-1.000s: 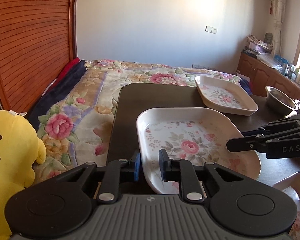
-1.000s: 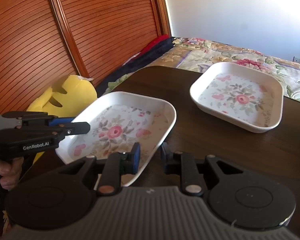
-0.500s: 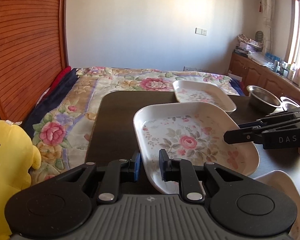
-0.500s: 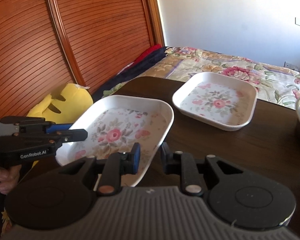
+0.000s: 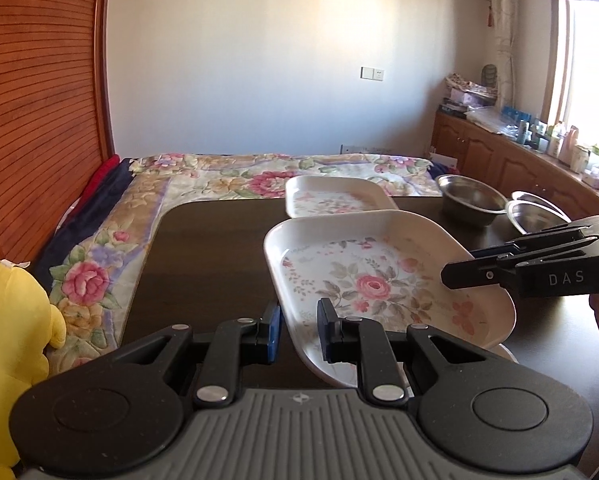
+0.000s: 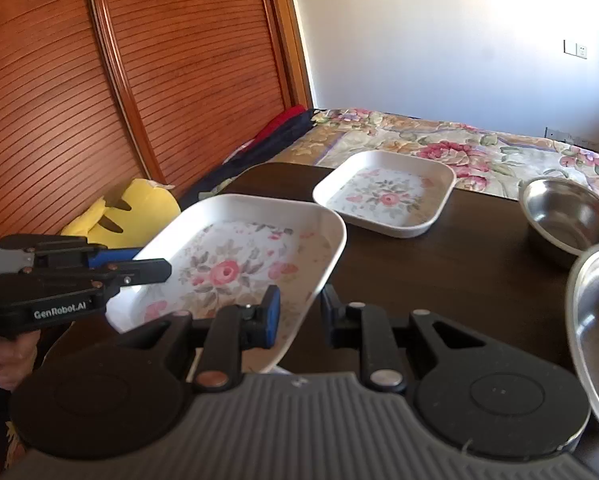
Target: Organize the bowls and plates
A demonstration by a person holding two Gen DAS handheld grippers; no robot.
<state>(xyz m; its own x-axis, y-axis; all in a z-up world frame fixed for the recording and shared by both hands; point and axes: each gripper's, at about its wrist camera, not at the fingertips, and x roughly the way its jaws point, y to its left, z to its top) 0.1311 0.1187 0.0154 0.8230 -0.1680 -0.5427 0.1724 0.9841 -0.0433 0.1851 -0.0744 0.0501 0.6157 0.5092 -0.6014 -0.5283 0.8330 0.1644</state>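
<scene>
I hold a white square plate with a rose pattern (image 5: 375, 280) (image 6: 235, 264) in the air between both grippers, tilted slightly. My left gripper (image 5: 298, 332) (image 6: 151, 262) is shut on its left rim. My right gripper (image 6: 299, 314) (image 5: 465, 266) is shut on the opposite rim. A second floral plate (image 5: 335, 196) (image 6: 387, 196) lies on the dark table (image 5: 203, 260) further back. Two steel bowls (image 5: 471, 200) (image 5: 535, 212) stand at the table's right side; in the right wrist view they are the far bowl (image 6: 567, 216) and the near one (image 6: 595, 320). A white rim (image 5: 507, 354) shows under the held plate.
A bed with a floral cover (image 5: 219, 176) runs behind and left of the table. A yellow plush toy (image 5: 11, 320) (image 6: 131, 208) sits by the table's left corner. Slatted wooden doors (image 6: 179, 100) stand on the left, cluttered cabinets (image 5: 499, 152) on the right wall.
Both grippers have carried the held plate up and to the right. The steel bowls have come into both views, and the far plate now sits closer behind the held one.
</scene>
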